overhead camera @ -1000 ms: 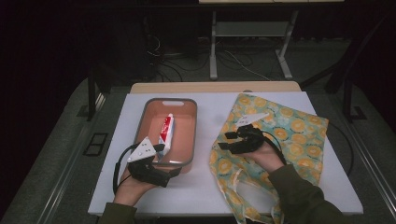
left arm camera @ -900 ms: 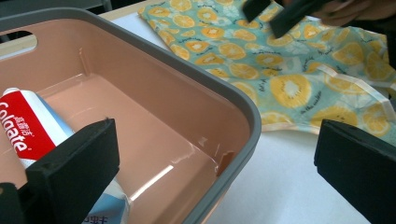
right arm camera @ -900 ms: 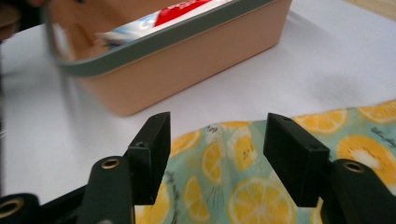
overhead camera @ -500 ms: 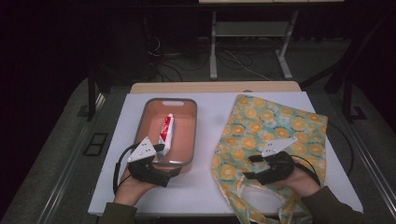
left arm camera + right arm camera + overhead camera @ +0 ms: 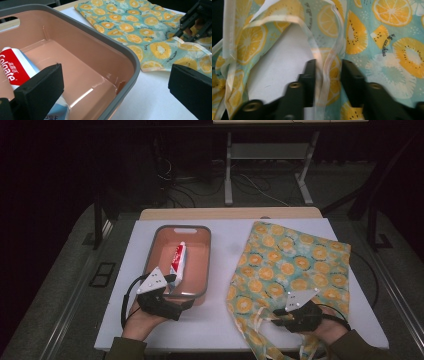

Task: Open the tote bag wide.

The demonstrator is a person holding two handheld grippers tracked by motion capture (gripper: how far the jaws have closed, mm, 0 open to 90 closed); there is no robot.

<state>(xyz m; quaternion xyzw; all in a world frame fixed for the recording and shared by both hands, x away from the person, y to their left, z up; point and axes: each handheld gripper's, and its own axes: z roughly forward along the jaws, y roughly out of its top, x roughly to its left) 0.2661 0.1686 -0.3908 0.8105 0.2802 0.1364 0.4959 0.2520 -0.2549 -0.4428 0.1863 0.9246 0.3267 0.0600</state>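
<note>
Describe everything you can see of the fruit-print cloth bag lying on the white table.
The teal cloth bag printed with orange slices looks like thin, soft fabric with pale ribbon-like handles. It lies flat and crumpled on the right part of the white table, beside the tray, its mouth towards the person. The right gripper has its jaws on either side of the rim edge and a handle strap.

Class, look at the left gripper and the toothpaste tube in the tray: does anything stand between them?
Nothing visible blocks it. The left gripper, open, straddles the near wall of the tray, one jaw already inside beside the tube, the other outside over the table. The fruit-print bag lies off to the side.
</note>
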